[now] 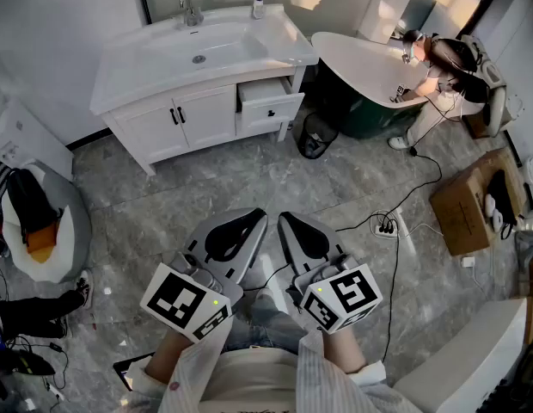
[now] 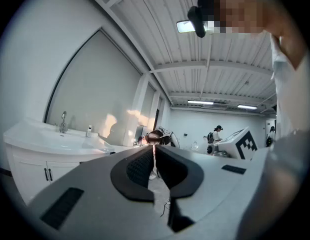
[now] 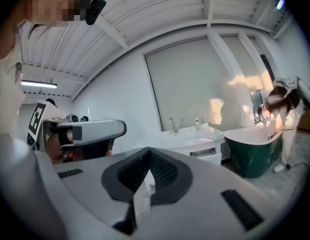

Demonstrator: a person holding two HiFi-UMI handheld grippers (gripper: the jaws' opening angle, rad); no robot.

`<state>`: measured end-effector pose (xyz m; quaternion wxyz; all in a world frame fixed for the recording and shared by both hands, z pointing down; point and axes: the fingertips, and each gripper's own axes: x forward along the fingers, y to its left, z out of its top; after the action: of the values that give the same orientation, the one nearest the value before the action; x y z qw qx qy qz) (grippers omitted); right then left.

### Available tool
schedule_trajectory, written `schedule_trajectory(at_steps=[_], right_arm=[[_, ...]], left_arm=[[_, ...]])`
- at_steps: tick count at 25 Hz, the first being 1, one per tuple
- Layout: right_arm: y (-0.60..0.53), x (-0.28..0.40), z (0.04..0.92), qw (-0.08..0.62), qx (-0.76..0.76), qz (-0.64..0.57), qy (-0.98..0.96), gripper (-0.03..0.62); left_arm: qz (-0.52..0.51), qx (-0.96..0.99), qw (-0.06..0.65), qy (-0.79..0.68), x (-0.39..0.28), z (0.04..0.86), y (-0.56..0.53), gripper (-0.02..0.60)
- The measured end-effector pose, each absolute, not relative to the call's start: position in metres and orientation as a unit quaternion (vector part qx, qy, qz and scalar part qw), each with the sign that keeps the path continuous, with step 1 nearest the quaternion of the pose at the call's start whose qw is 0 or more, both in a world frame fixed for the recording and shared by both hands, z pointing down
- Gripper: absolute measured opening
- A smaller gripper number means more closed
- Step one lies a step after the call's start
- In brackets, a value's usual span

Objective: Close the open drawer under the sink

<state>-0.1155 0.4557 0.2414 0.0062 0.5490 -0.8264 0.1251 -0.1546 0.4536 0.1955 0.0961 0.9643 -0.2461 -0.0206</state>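
Observation:
The white sink cabinet [image 1: 176, 114] stands at the far side of the room, several steps away. Its drawer [image 1: 271, 101], to the right of the two doors, is pulled out. The right gripper view also shows the cabinet [image 3: 187, 143] and the drawer [image 3: 209, 156], far off. My left gripper [image 1: 259, 218] and right gripper [image 1: 284, 219] hover side by side close to my body, over the grey floor, pointing toward the cabinet. Both are shut with nothing between the jaws, as seen in the left gripper [image 2: 154, 150] and right gripper [image 3: 147, 153] views.
A green and white bathtub [image 1: 365, 80] stands right of the cabinet, with a person [image 1: 447, 63] bent over it. A black bin [image 1: 316, 136] sits by the drawer's corner. A power strip [image 1: 386, 227] with cables, a cardboard box [image 1: 467, 200] and a beanbag [image 1: 34, 226] lie around.

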Motion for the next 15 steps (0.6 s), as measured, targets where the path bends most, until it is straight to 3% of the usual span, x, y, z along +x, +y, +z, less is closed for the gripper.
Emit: schedule_trajectory(at_steps=[15], right_arm=[[0.472, -0.084, 0.25, 0.005, 0.532, 0.132, -0.837, 0.009]], left_arm=[[-0.018, 0.952, 0.096, -0.289, -0.139, 0.203, 0.464, 0.025]])
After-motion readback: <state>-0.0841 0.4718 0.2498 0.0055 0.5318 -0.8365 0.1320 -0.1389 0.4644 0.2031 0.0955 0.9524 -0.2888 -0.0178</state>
